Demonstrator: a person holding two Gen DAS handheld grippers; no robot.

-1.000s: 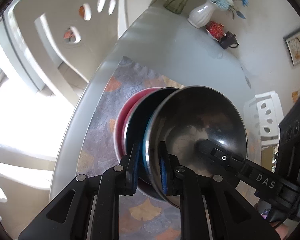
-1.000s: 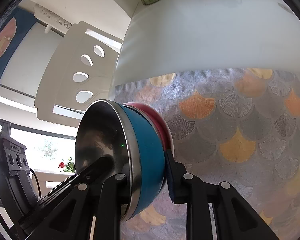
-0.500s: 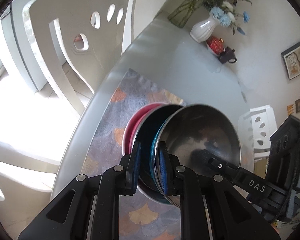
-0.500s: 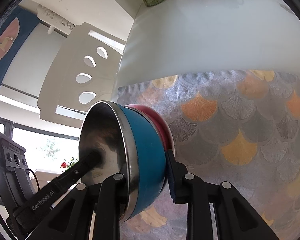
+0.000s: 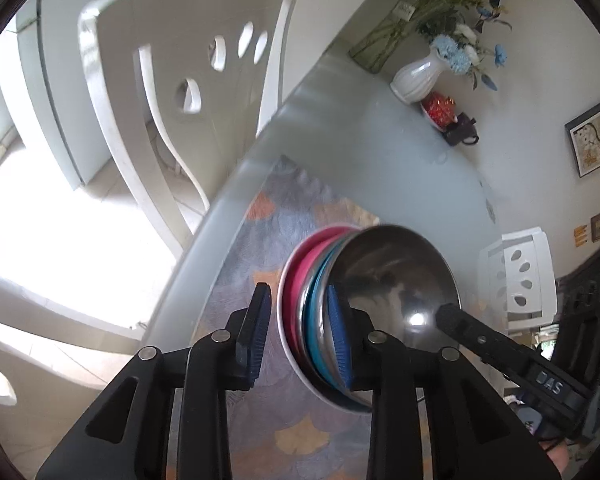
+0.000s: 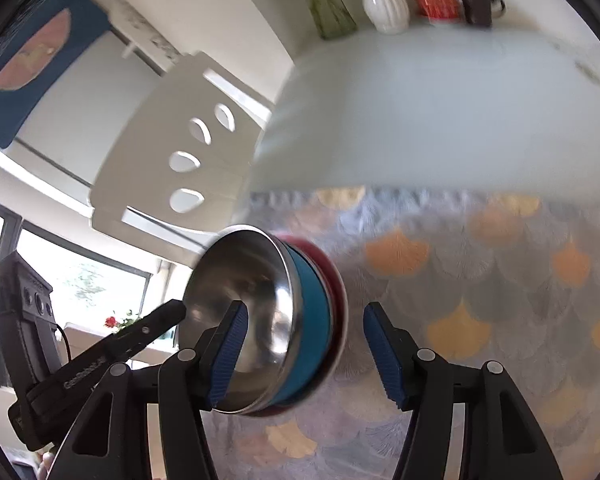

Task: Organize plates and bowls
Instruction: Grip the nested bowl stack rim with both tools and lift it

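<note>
Three nested bowls stand on the patterned placemat [image 5: 260, 240]: a steel bowl [image 5: 396, 272] innermost, inside a blue bowl [image 5: 314, 320], inside a pink bowl [image 5: 296, 272]. My left gripper [image 5: 297, 300] straddles the stack's rim. Its jaws are opening, and the left pad [image 5: 256, 328] stands clear of the pink bowl. My right gripper [image 6: 304, 308] straddles the opposite rim of the steel bowl [image 6: 240, 272] and blue bowl [image 6: 312, 320]. Its jaws are opening too, one pad [image 6: 228, 352] inside the steel bowl, the other pad [image 6: 384, 356] well off the stack.
The placemat lies on a pale round table [image 5: 380, 160]. A white chair [image 5: 172, 80] stands at the table's edge beside the stack. At the far side are a white vase [image 5: 416, 76] with flowers, a glass vase [image 5: 384, 36], a red dish [image 5: 438, 106] and a dark mug [image 5: 462, 134].
Both grippers were shut on the stack's rim; now both stand open around it. The bowls look smaller in both views, and the right wrist view is blurred.
</note>
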